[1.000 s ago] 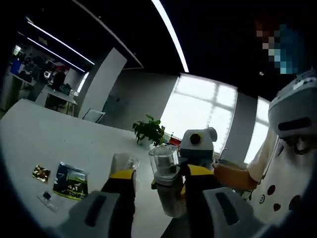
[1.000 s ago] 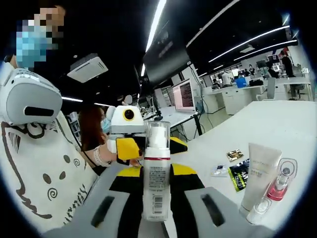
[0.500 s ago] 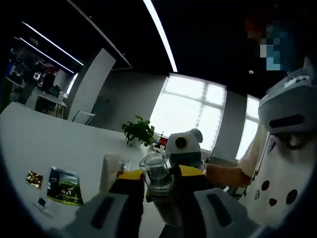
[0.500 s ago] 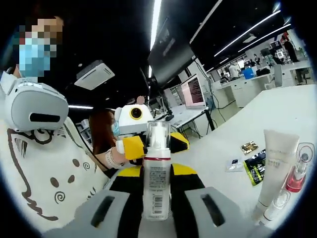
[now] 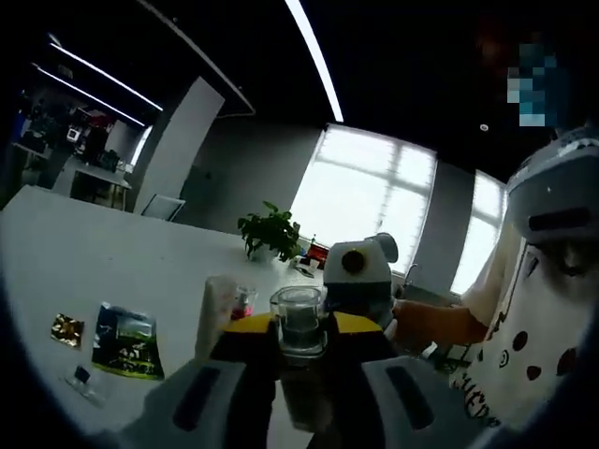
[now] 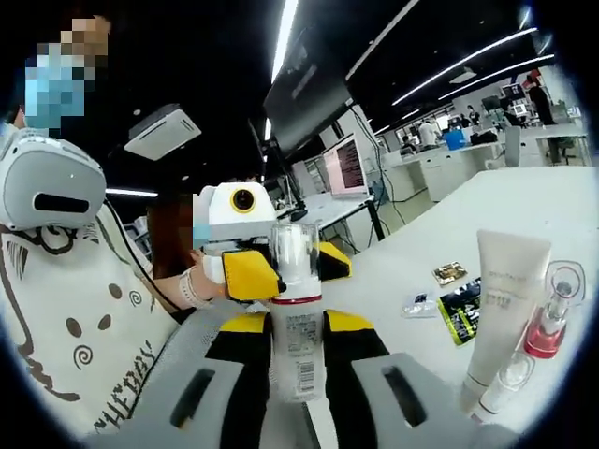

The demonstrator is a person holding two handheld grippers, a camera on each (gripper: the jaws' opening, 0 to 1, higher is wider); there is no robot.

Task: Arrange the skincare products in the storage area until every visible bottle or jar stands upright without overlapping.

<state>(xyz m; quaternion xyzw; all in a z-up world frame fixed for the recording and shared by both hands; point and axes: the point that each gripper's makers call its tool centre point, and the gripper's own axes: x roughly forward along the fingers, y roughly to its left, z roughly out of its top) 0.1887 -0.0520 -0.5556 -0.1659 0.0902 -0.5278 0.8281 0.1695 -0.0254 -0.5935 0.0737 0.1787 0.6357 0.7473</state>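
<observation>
Jaws of the left gripper (image 5: 301,341) are clamped on a bottle with a clear cap (image 5: 299,323), which stands upright between the yellow pads. Just left of the left jaw, past its tip, stand a pale tube (image 5: 218,304) and a small pink bottle (image 5: 243,301) on the white table (image 5: 84,267). Farther left of the jaws lie a dark green packet (image 5: 126,339), a small gold sachet (image 5: 65,329) and a small clear sachet (image 5: 82,379). Beyond the jaw tips a potted plant (image 5: 271,229) sits at the table's far edge.

The right gripper (image 6: 298,341) has its jaws closed on a white pump bottle (image 6: 296,323) with a clear cap and a red band, held upright between them. To the right of the right jaw stand the white tube (image 6: 501,309) and the pink bottle (image 6: 550,323), close together, with a small clear bottle (image 6: 501,383) lying tilted at the tube's foot. Between those and the jaw tips lie the green packet (image 6: 460,313), the gold sachet (image 6: 449,273) and a clear sachet (image 6: 419,304). The other gripper shows just behind the pump bottle's cap.
</observation>
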